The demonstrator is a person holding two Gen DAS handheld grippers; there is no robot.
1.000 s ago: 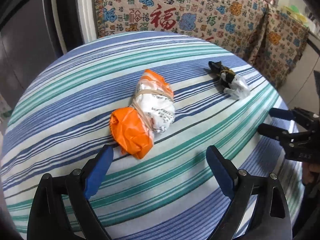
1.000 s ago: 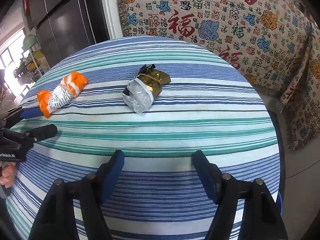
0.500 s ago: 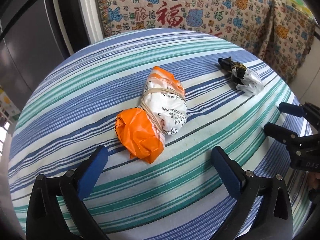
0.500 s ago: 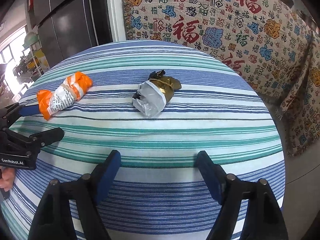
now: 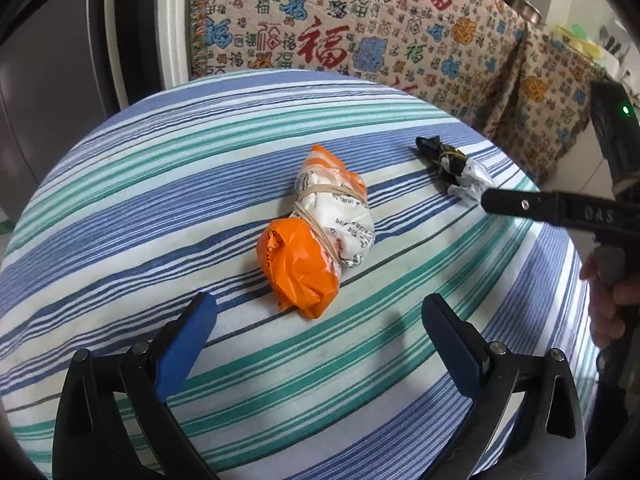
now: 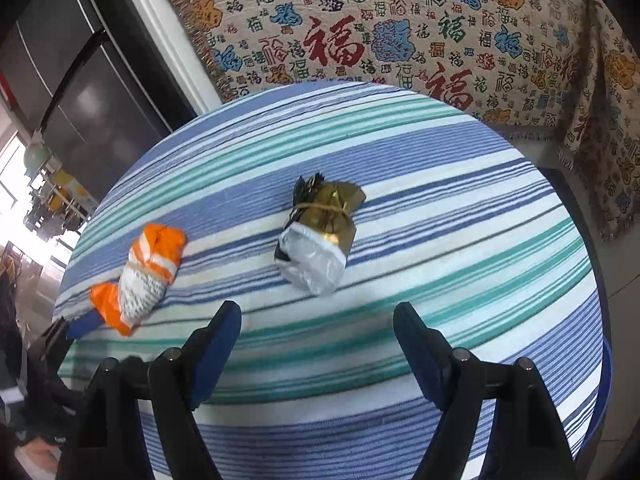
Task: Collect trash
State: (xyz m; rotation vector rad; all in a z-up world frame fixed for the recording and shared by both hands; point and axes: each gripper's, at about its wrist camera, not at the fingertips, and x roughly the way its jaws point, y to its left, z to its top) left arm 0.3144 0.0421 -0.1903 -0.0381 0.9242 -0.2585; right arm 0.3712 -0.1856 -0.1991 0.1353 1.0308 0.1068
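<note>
**Both grippers close in on the two trash bundles**

The left gripper [image 5: 320, 330] hangs over the near edge of the striped desk [image 5: 120, 208], its fingers spread wide and empty. They have just been opening, and nothing sits between them yet. The orange bundle [image 5: 316, 236], tied with a rubber band, lies just ahead of the tips, nearer and larger in this view than a second ago.

The right gripper [image 6: 318, 338] has its fingers fairly wide too, also freshly opened, with nothing between them. The gold bundle [image 6: 320, 236], gold and silver foil tied with string, lies on the desk just beyond the tips. It was further off a second ago, and the view has tilted, so the wrist seems to have rolled on the way in.

Both bundles rest on the desk, well apart from each other, untouched. Each hand looks lined up for its own pick; no bin shows in either view.
</note>
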